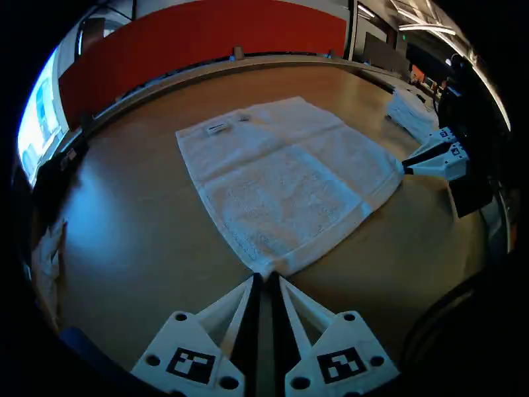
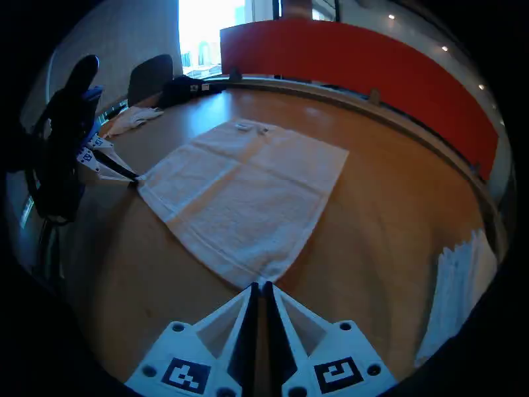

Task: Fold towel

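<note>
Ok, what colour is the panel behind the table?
The panel is red, clearest in the right gripper view.

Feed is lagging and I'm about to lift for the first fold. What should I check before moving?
1. Left gripper shut on a near corner of the towel: ok.
2. Right gripper shut on the neighbouring corner: ok.
3. Towel spread flat on the table: ok, light creases.
4. Far edge, by the tag, free of objects: ok.
5. Stack of cloths lies apart from the towel: ok.
6. How deep each corner sits between the fingers: cannot tell.
</note>
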Available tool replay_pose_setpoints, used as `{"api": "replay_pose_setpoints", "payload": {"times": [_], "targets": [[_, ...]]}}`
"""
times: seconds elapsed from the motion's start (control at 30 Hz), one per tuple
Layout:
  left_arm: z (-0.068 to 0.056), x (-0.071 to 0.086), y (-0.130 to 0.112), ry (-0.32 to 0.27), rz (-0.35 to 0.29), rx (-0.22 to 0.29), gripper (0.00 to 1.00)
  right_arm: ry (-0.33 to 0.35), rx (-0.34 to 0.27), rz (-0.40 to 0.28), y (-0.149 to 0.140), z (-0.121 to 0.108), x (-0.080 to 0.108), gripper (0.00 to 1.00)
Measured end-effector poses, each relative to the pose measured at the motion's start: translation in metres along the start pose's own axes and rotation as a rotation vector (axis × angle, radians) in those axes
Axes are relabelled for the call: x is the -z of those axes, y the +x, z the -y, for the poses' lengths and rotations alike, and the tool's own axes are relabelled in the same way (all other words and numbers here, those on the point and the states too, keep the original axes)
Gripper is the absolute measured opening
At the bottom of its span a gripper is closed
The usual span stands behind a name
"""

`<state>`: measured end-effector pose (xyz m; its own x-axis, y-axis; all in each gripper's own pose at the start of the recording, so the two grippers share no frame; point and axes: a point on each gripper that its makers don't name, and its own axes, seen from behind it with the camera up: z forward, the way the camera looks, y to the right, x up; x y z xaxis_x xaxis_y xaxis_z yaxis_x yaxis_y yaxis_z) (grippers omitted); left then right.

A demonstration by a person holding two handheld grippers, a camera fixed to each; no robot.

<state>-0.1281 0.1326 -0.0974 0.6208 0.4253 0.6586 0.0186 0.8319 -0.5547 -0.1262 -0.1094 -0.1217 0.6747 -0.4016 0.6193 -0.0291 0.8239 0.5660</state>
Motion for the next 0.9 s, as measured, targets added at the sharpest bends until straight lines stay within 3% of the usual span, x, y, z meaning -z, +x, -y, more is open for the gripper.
{"api": "replay_pose_setpoints", "payload": {"times": [0.17,0.47,0.67,0.9], "targets": [[0.002,0.002,0.002,-0.003,-0.004,0.024,0.11,0.002,-0.005,-0.006,0.003,0.000,0.002,0.07],[0.001,0.007,0.006,0.005,-0.007,0.018,0.11,0.008,0.002,-0.019,0.011,0.002,0.007,0.07],[0.001,0.026,0.019,0.002,-0.028,0.056,0.11,0.012,0.005,-0.055,0.033,0.004,0.021,0.07],[0.000,0.053,0.037,0.005,-0.055,0.065,0.11,0.021,-0.013,-0.110,0.065,0.008,0.048,0.07]]}}
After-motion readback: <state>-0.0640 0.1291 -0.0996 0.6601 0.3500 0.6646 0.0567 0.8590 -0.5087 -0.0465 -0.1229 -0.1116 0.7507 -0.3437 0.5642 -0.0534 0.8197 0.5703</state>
